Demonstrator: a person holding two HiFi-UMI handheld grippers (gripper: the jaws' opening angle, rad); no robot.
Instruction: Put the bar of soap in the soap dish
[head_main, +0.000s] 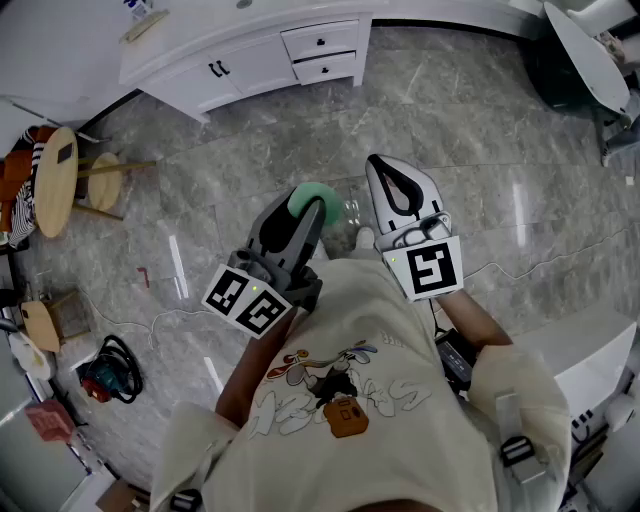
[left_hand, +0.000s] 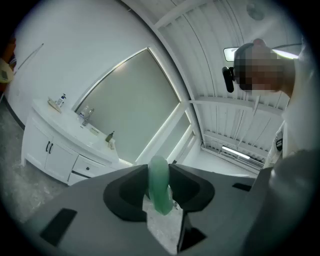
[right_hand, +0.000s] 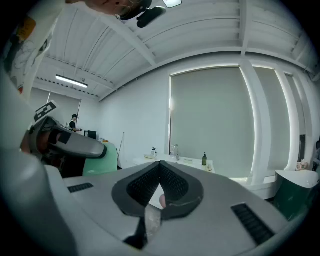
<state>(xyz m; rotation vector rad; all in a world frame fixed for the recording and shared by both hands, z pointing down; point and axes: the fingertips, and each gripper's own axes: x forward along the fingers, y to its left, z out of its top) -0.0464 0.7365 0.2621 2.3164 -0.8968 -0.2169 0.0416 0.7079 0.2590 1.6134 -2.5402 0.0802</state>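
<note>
A pale green bar of soap (head_main: 322, 200) stands on edge between the jaws of my left gripper (head_main: 308, 208), which is shut on it in front of the person's chest. In the left gripper view the soap (left_hand: 159, 187) fills the gap between the dark pads. My right gripper (head_main: 377, 163) is held beside it, to the right, its tips together with nothing between them (right_hand: 160, 164). From the right gripper view, the left gripper (right_hand: 75, 145) and the soap (right_hand: 97, 165) show at the left. I cannot make out a soap dish.
A white vanity (head_main: 250, 50) with drawers, a faucet and bottles stands far ahead across the grey marble floor (head_main: 480, 130). Wooden stools (head_main: 55, 180), a red tool (head_main: 100, 378) and cables lie at the left. A white fixture (head_main: 590, 350) is close on the right.
</note>
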